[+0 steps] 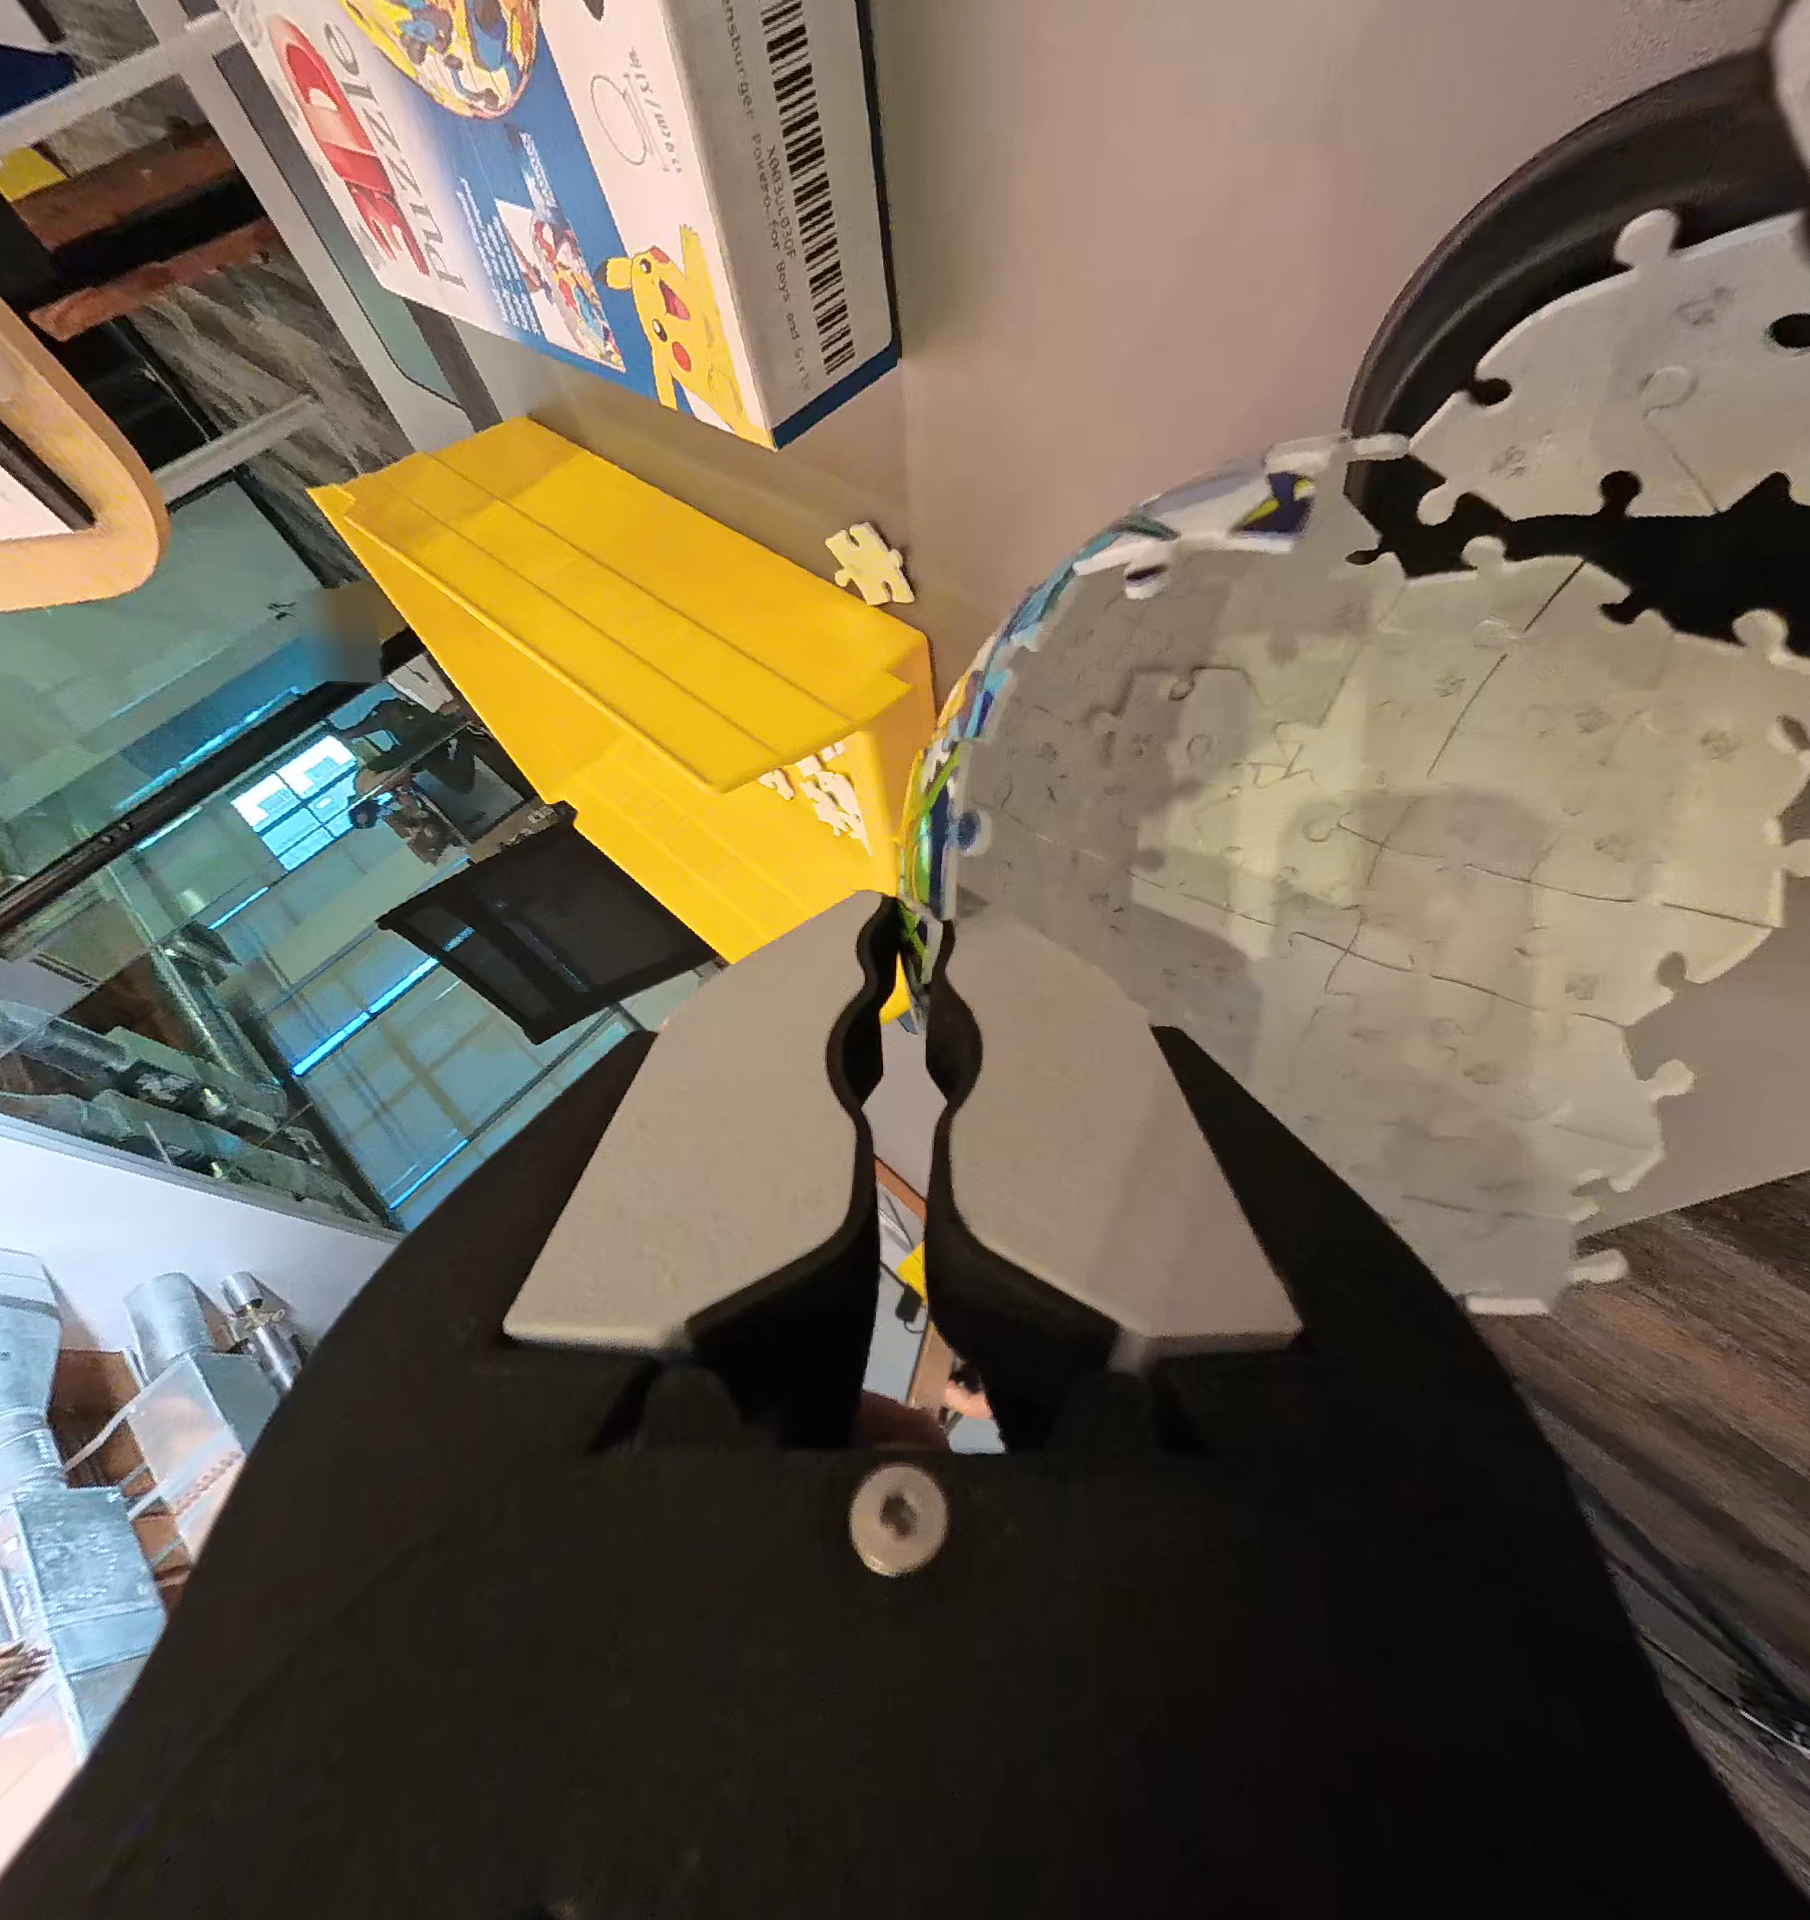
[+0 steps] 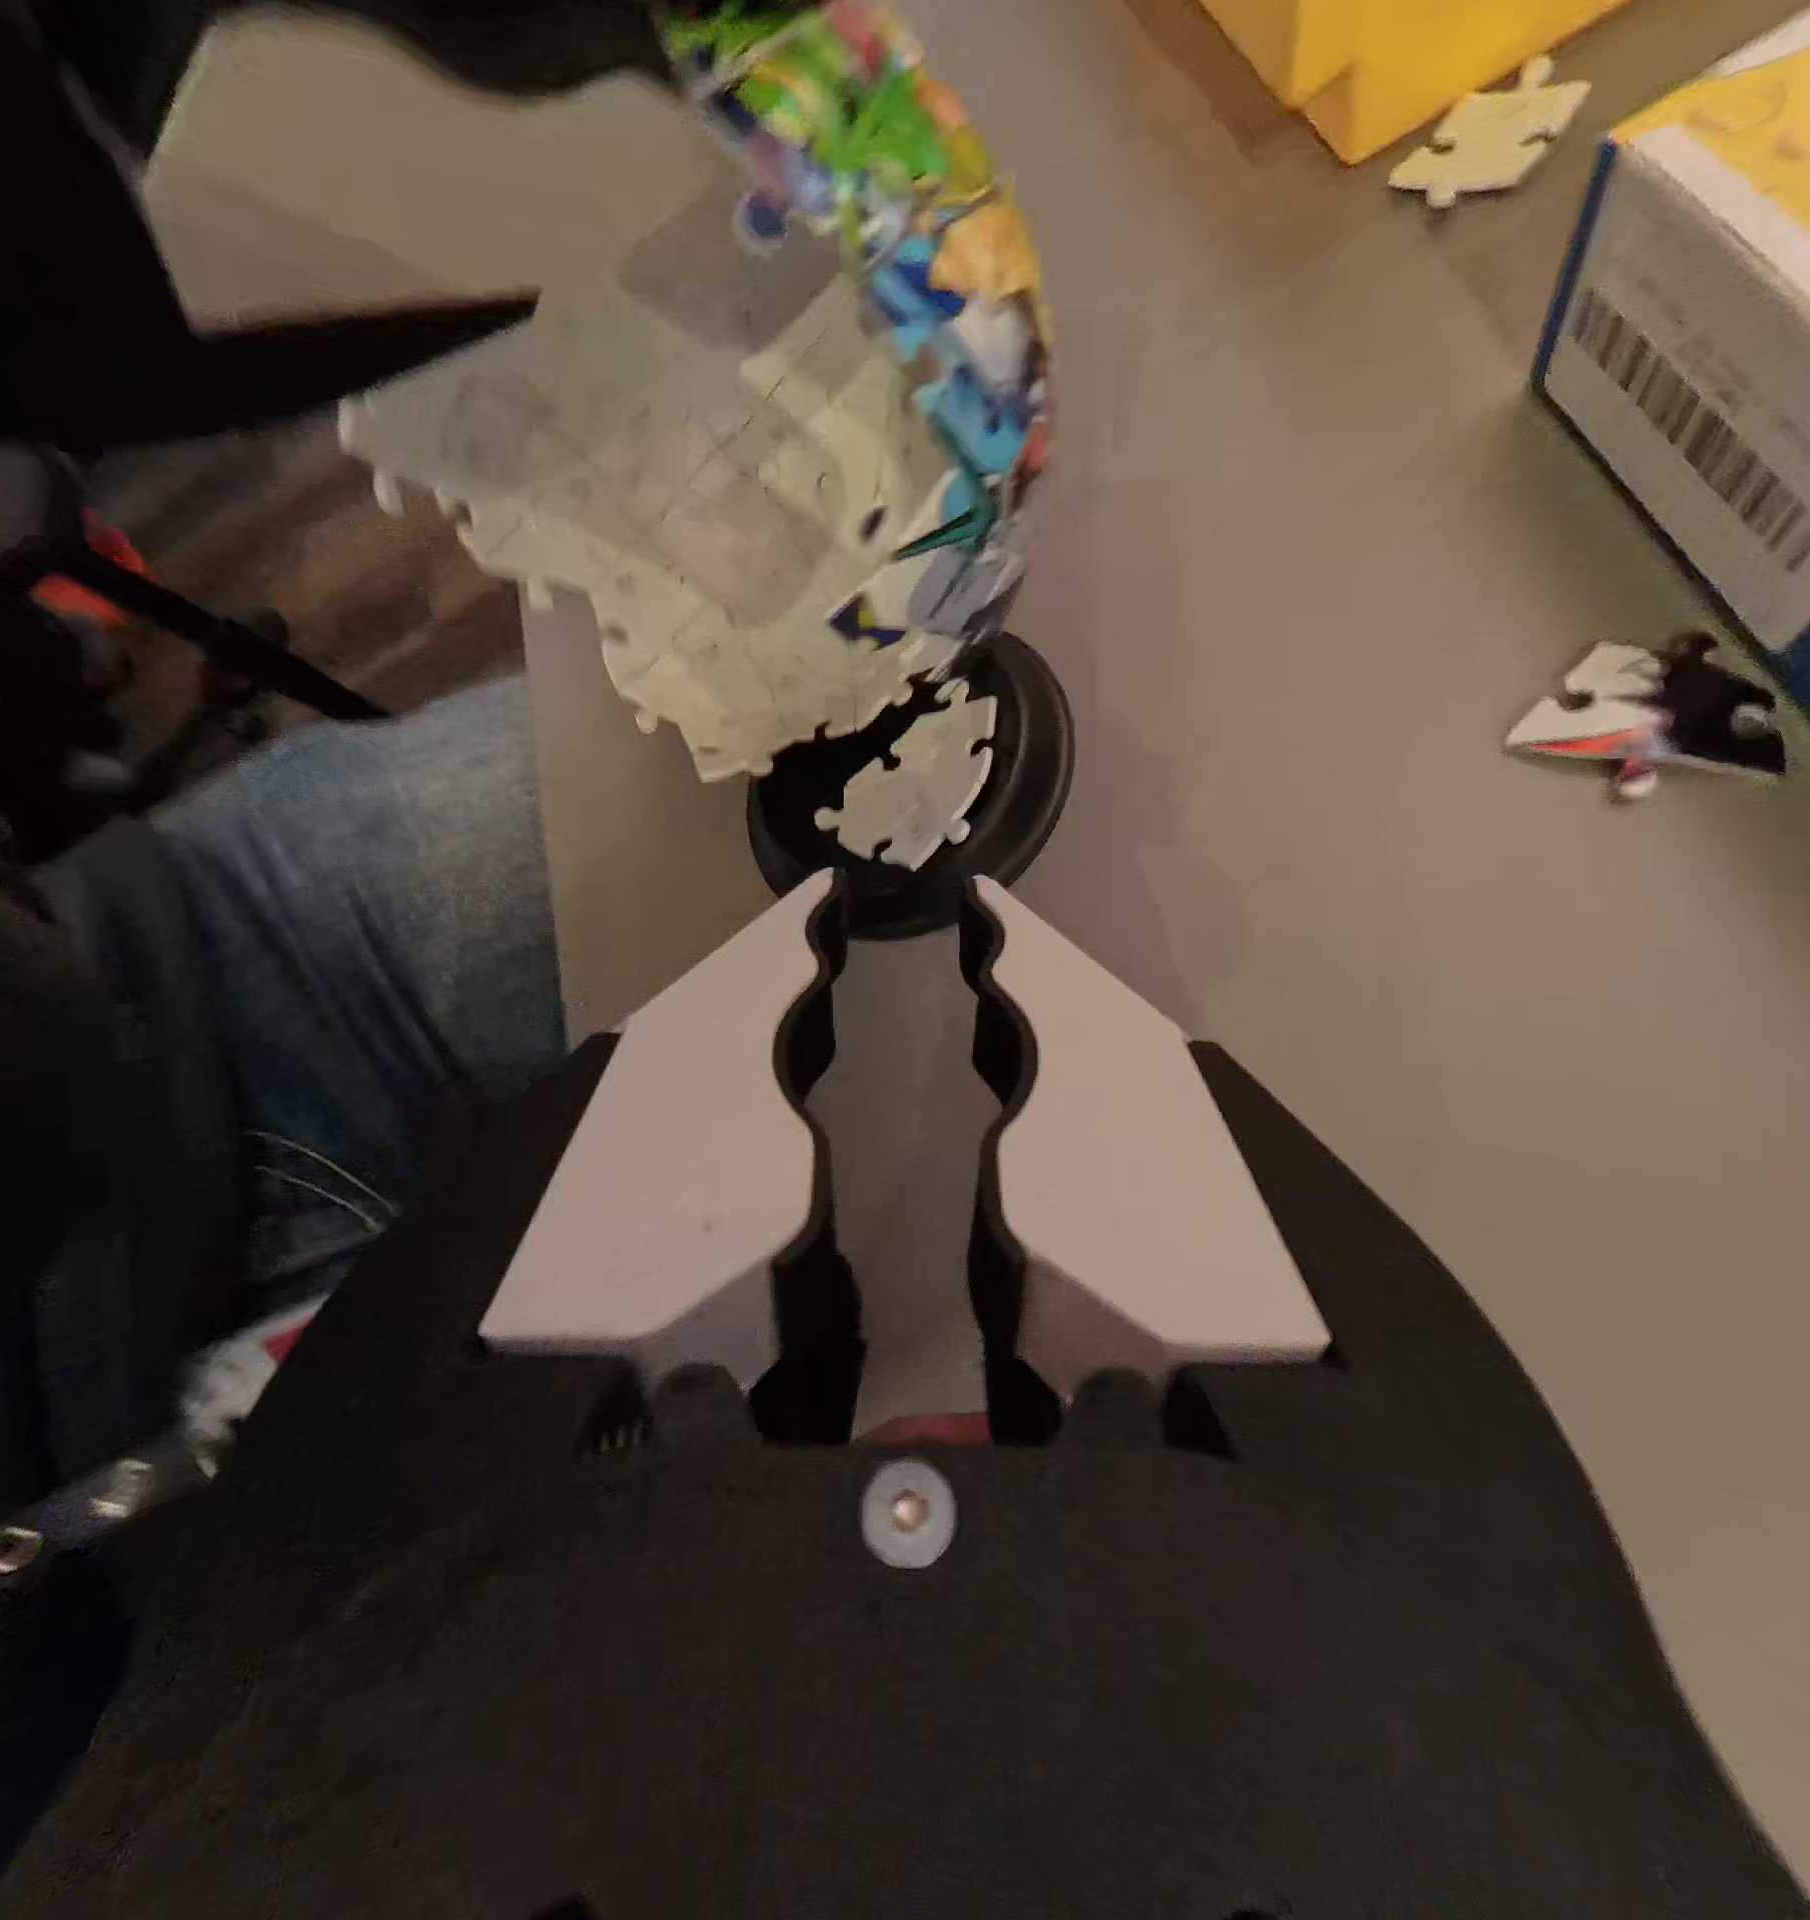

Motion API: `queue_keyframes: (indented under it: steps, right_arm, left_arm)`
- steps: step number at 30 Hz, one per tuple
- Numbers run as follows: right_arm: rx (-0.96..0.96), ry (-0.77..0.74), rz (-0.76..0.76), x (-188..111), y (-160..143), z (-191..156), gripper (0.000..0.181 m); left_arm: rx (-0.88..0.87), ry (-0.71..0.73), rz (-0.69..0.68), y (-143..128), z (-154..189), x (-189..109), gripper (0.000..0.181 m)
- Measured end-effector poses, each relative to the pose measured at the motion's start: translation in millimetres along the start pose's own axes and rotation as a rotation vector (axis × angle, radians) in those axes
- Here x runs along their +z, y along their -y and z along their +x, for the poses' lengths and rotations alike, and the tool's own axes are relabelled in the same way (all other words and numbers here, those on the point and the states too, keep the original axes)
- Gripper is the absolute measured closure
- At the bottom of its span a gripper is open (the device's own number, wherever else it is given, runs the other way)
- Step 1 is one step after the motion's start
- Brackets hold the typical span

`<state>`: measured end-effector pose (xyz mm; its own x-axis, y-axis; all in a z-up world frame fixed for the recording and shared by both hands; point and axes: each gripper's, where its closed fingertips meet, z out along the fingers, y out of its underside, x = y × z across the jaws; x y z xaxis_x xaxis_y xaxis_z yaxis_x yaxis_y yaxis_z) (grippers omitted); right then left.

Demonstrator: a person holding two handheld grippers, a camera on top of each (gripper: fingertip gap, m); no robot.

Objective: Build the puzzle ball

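My left gripper (image 1: 911, 935) is shut on the rim of a half-built puzzle ball shell (image 1: 1348, 883), white inside and colourful outside, and holds it tilted above the table. The shell also shows in the right wrist view (image 2: 693, 499). A black ring stand (image 1: 1420, 343) sits on the table just beyond the shell, with a small joined cluster of white pieces (image 1: 1649, 384) lying in it. My right gripper (image 2: 906, 894) is open, its tips straddling the near rim of the stand (image 2: 1036, 748) just below the cluster (image 2: 916, 779).
A yellow bin (image 1: 620, 623) with pieces in it and the puzzle box (image 1: 620, 187) lie on the white table. A loose white piece (image 2: 1483, 135) sits by the bin and a coloured piece (image 2: 1649, 717) by the box (image 2: 1732, 395). A person's jeans-clad leg (image 2: 361, 883) is beside the table edge. About 12 centimeters separates my left fingertips from my right.
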<state>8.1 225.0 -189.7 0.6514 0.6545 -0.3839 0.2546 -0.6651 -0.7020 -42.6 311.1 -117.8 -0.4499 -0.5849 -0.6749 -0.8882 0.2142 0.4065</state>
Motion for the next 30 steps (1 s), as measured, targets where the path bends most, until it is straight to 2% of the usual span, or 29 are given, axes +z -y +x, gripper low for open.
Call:
queue_keyframes:
  steps: [1, 5, 7, 12, 16, 23, 30]
  right_arm:
    - [-0.064, -0.003, -0.018, 3.1, -4.4, -3.2, 0.163]
    - [-0.266, 0.048, -0.006, 1.1, -11.0, -26.2, 0.162]
    - [-0.306, 0.003, 0.067, -8.6, -2.0, -23.9, 0.159]
    - [-0.221, -0.141, 0.173, -14.9, 19.8, 3.5, 0.141]
    - [-0.220, -0.130, 0.185, -11.1, 29.7, 4.9, 0.140]
    - [-0.229, -0.150, 0.139, 7.6, 33.8, 12.4, 0.151]
    - [-0.159, -0.140, 0.186, 13.0, 38.9, 16.5, 0.165]
  left_arm:
    - [0.006, 0.006, -0.002, 0.6, 0.1, -0.3, 0.179]
    - [0.015, 0.017, 0.000, 2.7, 0.0, -1.8, 0.179]
    - [0.012, 0.018, 0.008, 3.9, 0.3, -2.5, 0.179]
    - [0.002, -0.010, 0.033, 12.2, 1.3, -3.7, 0.179]
    - [0.014, -0.022, 0.042, 18.4, 2.4, -4.5, 0.179]
    - [0.030, -0.025, 0.026, 18.9, 1.1, -4.0, 0.179]
    - [0.025, -0.044, 0.034, 19.5, 0.7, -1.1, 0.178]
